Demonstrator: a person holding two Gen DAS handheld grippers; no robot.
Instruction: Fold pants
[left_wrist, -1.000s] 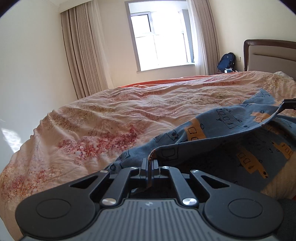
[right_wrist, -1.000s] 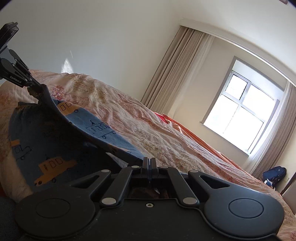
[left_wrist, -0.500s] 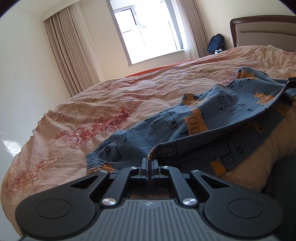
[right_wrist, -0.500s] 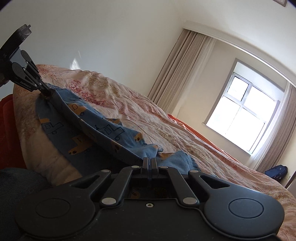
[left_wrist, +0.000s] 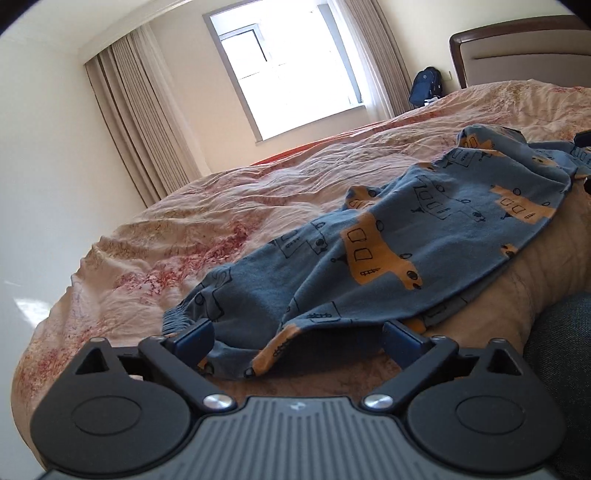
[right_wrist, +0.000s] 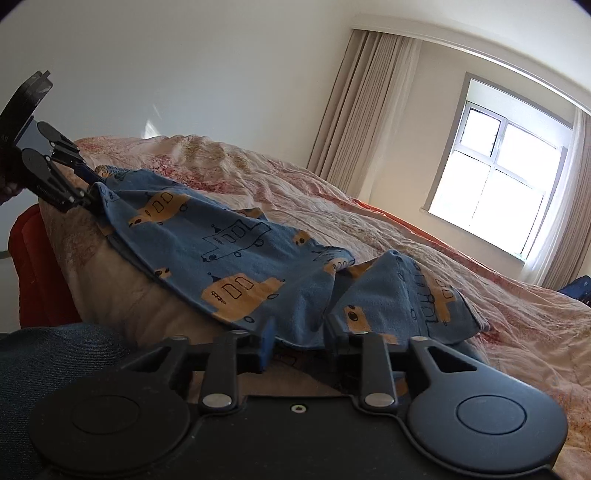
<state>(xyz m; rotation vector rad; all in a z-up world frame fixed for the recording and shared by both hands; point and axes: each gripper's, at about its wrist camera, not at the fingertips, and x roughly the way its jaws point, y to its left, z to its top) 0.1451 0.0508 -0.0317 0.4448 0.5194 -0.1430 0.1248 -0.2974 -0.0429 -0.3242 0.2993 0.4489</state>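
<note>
The blue pants (left_wrist: 406, 243) with orange vehicle prints lie crumpled along the near edge of the bed; they also show in the right wrist view (right_wrist: 236, 258). My left gripper (left_wrist: 297, 341) is open, its fingers spread on either side of the pants' near edge, which lies loose between them. It also shows in the right wrist view (right_wrist: 86, 186) at the pants' far left end. My right gripper (right_wrist: 301, 343) is open, its fingers on either side of the pants' hem at the other end.
The bed wears a pink floral quilt (left_wrist: 229, 206). A headboard (left_wrist: 517, 55) stands at the right, a window (left_wrist: 291, 70) and curtains beyond. A dark backpack (left_wrist: 424, 85) sits by the wall. A red thing (right_wrist: 33, 266) stands beside the bed's corner.
Both grippers lowered the pants onto the bed's near edge and then opened, letting the cloth go. The pants went from stretched and lifted to lying slack on the quilt.
</note>
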